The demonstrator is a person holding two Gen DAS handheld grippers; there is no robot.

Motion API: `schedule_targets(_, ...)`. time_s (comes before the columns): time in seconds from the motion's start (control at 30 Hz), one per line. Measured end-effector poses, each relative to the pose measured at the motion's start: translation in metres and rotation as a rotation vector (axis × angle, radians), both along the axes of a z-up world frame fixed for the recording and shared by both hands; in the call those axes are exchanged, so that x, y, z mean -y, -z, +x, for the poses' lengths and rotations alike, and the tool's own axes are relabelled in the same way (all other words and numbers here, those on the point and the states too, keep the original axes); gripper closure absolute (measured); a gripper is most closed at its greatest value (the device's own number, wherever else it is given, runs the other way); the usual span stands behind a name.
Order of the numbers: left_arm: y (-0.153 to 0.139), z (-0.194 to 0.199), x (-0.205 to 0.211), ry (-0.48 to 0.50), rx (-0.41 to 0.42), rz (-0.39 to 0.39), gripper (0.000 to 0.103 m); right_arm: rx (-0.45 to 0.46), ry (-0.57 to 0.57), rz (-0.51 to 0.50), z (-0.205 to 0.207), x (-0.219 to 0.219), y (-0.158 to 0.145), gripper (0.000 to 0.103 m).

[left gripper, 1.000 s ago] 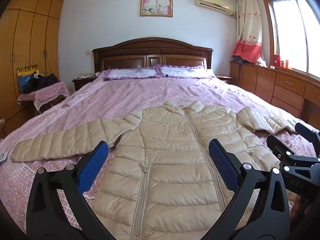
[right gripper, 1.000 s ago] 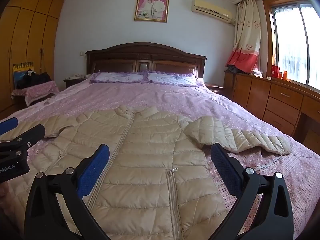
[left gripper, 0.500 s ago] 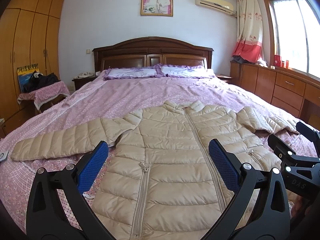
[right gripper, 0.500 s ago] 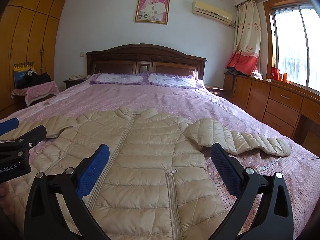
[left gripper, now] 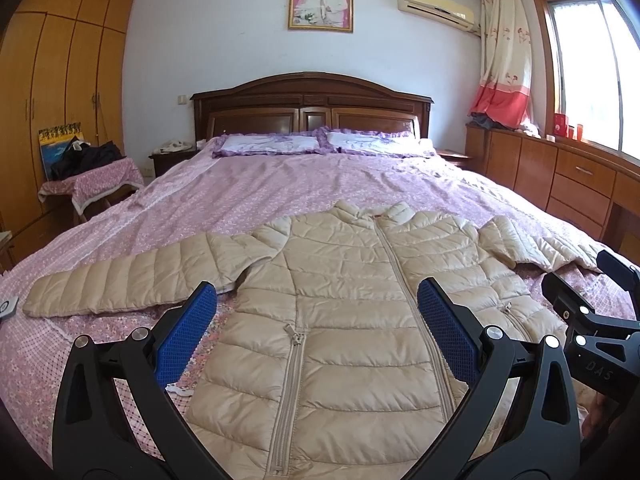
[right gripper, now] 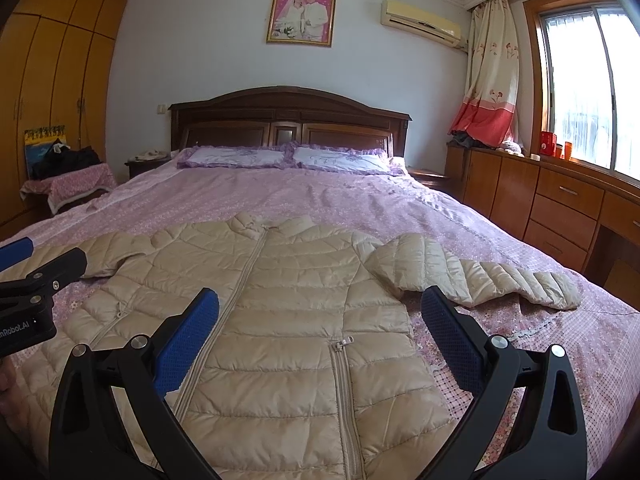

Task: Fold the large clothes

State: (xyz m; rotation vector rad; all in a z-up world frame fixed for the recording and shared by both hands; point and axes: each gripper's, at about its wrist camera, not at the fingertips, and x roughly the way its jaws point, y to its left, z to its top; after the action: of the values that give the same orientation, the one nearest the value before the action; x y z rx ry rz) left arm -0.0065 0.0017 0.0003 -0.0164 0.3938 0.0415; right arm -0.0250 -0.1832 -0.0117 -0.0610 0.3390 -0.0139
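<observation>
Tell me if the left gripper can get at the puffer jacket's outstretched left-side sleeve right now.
Probably yes. The left gripper is open and holds nothing, and the sleeve lies flat on the bedspread with nothing on it or between them.

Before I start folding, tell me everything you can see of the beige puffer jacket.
The beige puffer jacket lies front-up on the pink bedspread, collar toward the headboard, hem nearest the cameras. It looks like quilted, slightly shiny padded fabric. The centre zip is closed, and a zipped pocket sits on each side. One sleeve stretches out flat; the other sleeve lies bent and rumpled. Only the bedspread touches it: the left gripper and the right gripper are open above it.
</observation>
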Motion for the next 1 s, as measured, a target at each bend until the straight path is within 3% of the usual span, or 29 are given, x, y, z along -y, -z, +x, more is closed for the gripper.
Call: schedule_targets(1.0, -0.001, 0.0013, 0.004, 0.007, 0.012, 0.019, 0.003, 0.003, 0.005, -0.003, -0.0007, -0.0025, -0.0045, 0.005)
